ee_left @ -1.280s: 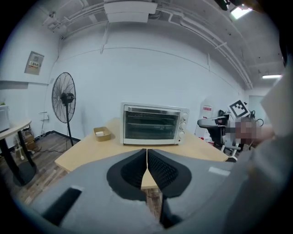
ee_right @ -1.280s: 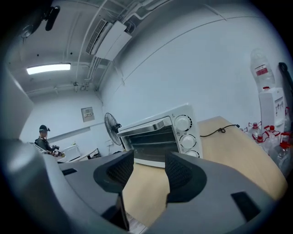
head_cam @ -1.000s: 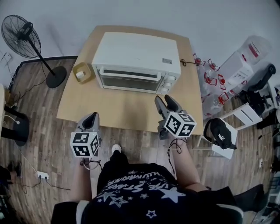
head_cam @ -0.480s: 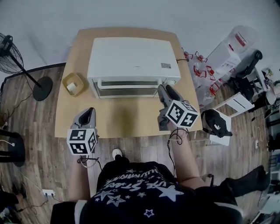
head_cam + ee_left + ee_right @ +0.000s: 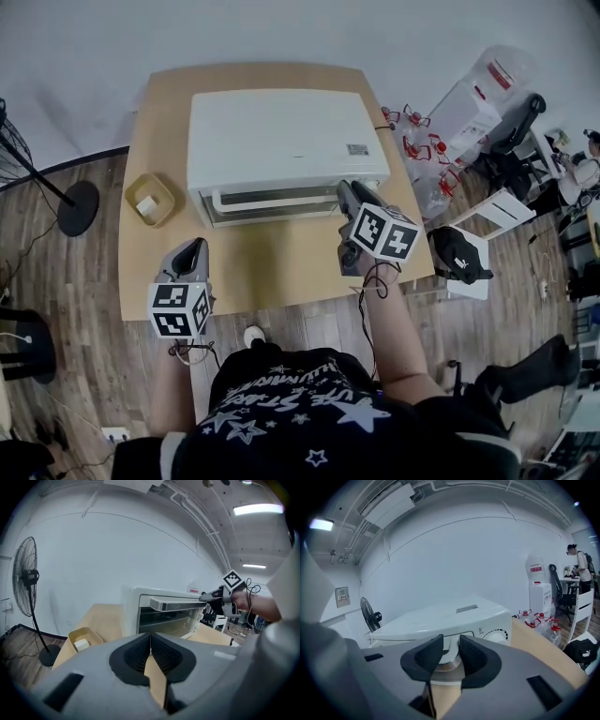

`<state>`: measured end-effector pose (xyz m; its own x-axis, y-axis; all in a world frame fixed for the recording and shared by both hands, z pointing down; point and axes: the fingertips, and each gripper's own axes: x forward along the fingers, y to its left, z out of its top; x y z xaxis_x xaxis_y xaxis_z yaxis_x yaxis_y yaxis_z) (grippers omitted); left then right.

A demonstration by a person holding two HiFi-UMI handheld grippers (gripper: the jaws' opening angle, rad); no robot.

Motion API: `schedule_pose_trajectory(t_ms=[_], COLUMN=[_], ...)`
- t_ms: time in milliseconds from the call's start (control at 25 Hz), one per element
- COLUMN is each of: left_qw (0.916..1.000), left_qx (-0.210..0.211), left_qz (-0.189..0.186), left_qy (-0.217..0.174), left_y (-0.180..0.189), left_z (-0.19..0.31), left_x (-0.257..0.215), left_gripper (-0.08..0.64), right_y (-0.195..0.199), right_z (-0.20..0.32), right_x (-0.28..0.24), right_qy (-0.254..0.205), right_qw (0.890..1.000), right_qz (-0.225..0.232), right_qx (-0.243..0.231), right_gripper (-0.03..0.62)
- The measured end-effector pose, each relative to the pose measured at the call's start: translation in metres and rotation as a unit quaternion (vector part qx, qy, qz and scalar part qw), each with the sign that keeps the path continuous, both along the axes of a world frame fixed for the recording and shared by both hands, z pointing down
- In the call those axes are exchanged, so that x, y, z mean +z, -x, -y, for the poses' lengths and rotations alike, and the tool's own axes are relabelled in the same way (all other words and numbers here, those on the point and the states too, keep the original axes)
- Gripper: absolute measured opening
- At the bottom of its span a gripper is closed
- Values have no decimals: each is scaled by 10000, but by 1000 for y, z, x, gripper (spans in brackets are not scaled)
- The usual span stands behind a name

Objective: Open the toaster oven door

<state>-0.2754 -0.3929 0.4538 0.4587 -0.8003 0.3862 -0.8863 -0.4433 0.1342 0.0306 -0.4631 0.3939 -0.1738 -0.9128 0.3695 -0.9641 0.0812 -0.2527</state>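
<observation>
A white toaster oven (image 5: 281, 131) stands at the back of the wooden table (image 5: 272, 267), its glass door closed. The silver handle (image 5: 272, 194) runs along the door's top edge. My right gripper (image 5: 344, 191) is at the handle's right end, beside the knobs. In the right gripper view its jaws (image 5: 450, 641) are closing with the handle's end (image 5: 446, 669) between them, a small gap still showing. My left gripper (image 5: 192, 249) hangs shut and holding nothing over the table's front left, clear of the oven (image 5: 164, 616).
A small yellow tray (image 5: 150, 199) with a white block sits left of the oven. A fan base (image 5: 75, 208) is on the floor at left. Red-capped bottles (image 5: 417, 150) and a white chair with a black cap (image 5: 459, 255) stand at right.
My right gripper has moved forward from the table's front to the right end of the oven's handle, and its jaws have narrowed. The left gripper has stayed near the table's front left.
</observation>
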Motion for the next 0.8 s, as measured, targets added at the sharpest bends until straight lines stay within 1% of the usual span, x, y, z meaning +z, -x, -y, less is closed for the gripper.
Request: schedule_pose_trajectory(t_ms=[160,280,440,600,800], left_qw=[9998,9997,9997,9998,9997], left_qx=[155,168,123,53,-88], left_qz=[13,32,26,55,179], left_qy=[100,157,187,189,154], left_y=[0,2,0,-7,-7], left_z=[3,3,-1,-18,-39], left_x=[10,15,18,20,22], left_gripper=[21,21,21,21,21], right_y=[1,2,2,2,2], right_z=[-1,-1,-4,-17,-37], right_x=[-1,-1,0,3,7], right_qy=[-92,-46,18,-15,-64], right_qw=[9998,9997,9998,9995,9995], right_qz=[-44,-140,-126,-306,-271], right_qx=[163,181,125,20,-151], right_gripper=[107,104,104,104,106])
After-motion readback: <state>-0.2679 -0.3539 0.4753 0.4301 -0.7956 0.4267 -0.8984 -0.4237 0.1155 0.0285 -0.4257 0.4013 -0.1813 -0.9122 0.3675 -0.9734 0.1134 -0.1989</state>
